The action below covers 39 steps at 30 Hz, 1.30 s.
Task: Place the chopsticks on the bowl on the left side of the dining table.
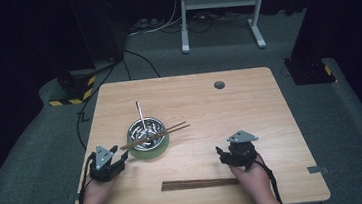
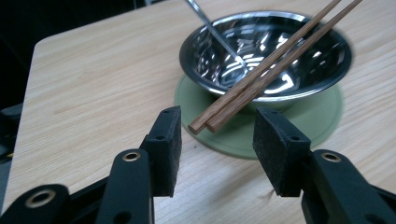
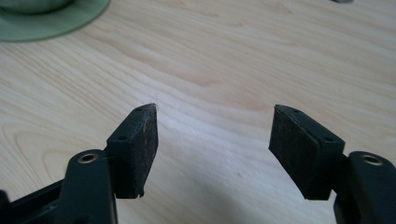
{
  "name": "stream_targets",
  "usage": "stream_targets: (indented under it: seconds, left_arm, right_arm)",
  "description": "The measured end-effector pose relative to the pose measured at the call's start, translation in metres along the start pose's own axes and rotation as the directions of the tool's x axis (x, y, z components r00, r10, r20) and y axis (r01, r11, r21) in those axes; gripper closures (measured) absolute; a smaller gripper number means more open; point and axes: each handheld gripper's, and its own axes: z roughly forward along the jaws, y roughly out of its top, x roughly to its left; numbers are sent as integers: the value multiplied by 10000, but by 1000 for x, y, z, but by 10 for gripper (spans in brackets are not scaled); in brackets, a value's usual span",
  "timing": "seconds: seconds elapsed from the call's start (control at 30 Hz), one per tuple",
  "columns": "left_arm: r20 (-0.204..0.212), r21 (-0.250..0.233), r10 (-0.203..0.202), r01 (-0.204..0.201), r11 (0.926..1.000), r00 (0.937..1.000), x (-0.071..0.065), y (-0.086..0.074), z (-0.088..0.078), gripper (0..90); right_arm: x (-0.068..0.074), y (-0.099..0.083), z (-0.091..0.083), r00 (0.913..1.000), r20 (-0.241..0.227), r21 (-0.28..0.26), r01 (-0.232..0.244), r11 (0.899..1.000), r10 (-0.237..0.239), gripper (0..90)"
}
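A steel bowl (image 1: 145, 131) (image 2: 266, 56) stands on a round green mat (image 1: 149, 150) (image 2: 243, 135) left of the table's middle. A metal spoon (image 1: 141, 115) (image 2: 215, 32) leans in it. A pair of brown chopsticks (image 1: 157, 134) (image 2: 271, 65) lies across its rim. My left gripper (image 1: 120, 156) (image 2: 219, 116) is open just left of the mat. The chopsticks' near ends reach between its pads without touching them. My right gripper (image 1: 222, 153) (image 3: 215, 112) is open over bare wood with nothing between its fingers.
A dark wooden bundle of chopsticks (image 1: 199, 183) lies flat near the front edge, just left of my right hand. The table (image 1: 249, 105) has a round cable hole (image 1: 219, 85) at the back. The mat's edge (image 3: 51, 23) sits at the right gripper view's top left.
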Motion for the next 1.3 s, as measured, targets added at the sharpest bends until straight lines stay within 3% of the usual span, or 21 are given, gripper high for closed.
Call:
stream_targets:
  seconds: [0.1,0.13,0.17,0.27,0.6,0.87,0.97,1.07,1.3]
  left_arm:
    - [-224,286,71,-65,9996,9997,1,3,7,524]
    - [-245,254,-123,129,9996,9996,1,4,9,531]
    - [-226,192,-34,38,9998,9997,2,5,9,535]
    - [-110,308,-70,73,9995,9999,4,6,12,574]
    - [-148,503,499,-491,9975,9986,14,20,16,611]
    - [-175,709,477,-464,9964,9987,16,19,26,619]
    - [-206,617,262,-249,9978,9994,16,18,27,629]
    - [-225,626,338,-323,9975,9992,17,18,27,640]
    - [-387,639,329,-303,9975,9987,18,19,24,668]
  right_arm:
    - [9,9,8,9998,70,-196,165,9997,-164,362]
    - [12,12,10,9998,52,-201,179,9996,-178,375]
    - [14,14,13,9997,42,-270,262,9993,-261,411]
    - [21,19,20,9993,-349,-197,123,9997,-130,482]
    - [42,33,49,9966,-807,-512,117,9986,-158,554]
    - [48,48,67,9979,-652,-734,-10,9973,-38,632]
    - [49,50,73,9981,-612,-696,-134,9975,91,677]
    - [51,51,72,9983,-578,-921,43,9957,-96,723]
    - [55,52,78,9989,-398,-852,200,9962,-235,778]
